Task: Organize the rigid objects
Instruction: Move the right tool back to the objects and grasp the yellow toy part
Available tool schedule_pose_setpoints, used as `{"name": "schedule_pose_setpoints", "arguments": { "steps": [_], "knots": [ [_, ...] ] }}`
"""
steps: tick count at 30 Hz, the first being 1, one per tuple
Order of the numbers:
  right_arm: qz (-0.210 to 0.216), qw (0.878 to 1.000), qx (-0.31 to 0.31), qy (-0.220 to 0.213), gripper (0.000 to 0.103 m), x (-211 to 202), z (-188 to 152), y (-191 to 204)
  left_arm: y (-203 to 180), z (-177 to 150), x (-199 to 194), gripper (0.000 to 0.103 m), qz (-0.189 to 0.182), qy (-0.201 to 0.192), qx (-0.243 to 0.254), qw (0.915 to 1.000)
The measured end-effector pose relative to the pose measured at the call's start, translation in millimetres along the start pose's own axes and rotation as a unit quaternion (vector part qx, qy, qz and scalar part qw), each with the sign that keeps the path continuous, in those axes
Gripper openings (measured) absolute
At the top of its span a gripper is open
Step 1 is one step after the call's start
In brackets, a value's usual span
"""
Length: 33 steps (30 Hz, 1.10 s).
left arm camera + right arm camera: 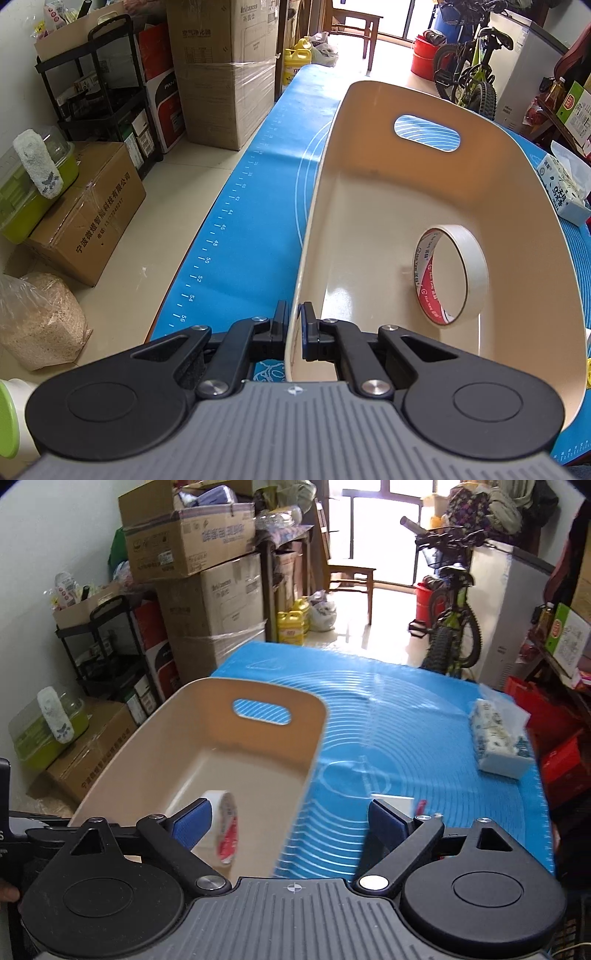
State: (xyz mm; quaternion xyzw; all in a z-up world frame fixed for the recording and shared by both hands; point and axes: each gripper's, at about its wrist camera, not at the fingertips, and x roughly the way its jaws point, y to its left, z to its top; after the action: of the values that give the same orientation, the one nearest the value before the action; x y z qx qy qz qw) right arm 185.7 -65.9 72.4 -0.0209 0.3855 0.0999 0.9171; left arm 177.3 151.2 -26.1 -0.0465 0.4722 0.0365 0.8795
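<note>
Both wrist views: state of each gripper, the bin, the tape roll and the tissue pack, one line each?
Left gripper: shut on the bin's near wall.
Right gripper: open, holding nothing.
Beige bin: upright on the blue mat, holding only the tape roll.
Tape roll: inside the bin, standing on edge.
Tissue pack: lying on the mat, outside the bin.

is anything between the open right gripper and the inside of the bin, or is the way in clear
Nothing visible blocks it. The right gripper is open above the bin's near wall, and inside only a tape roll stands on edge.
</note>
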Motion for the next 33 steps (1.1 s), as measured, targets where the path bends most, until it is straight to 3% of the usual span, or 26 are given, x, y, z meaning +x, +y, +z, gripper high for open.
{"name": "schedule_pose_setpoints", "arguments": {
  "steps": [7,18,33],
  "knots": [
    [-0.046,0.999,0.014,-0.001,0.092,-19,-16,-51,0,0,0,0.008,0.0,0.0,0.0,1.0],
    [-0.101,0.993,0.026,0.05,0.092,-12,-74,-113,0,0,0,0.008,0.0,0.0,0.0,1.0],
    [-0.087,0.99,0.001,0.112,0.088,29,-140,-138,2,0,-2,0.009,0.005,-0.003,0.006,1.0]
  ]
}}
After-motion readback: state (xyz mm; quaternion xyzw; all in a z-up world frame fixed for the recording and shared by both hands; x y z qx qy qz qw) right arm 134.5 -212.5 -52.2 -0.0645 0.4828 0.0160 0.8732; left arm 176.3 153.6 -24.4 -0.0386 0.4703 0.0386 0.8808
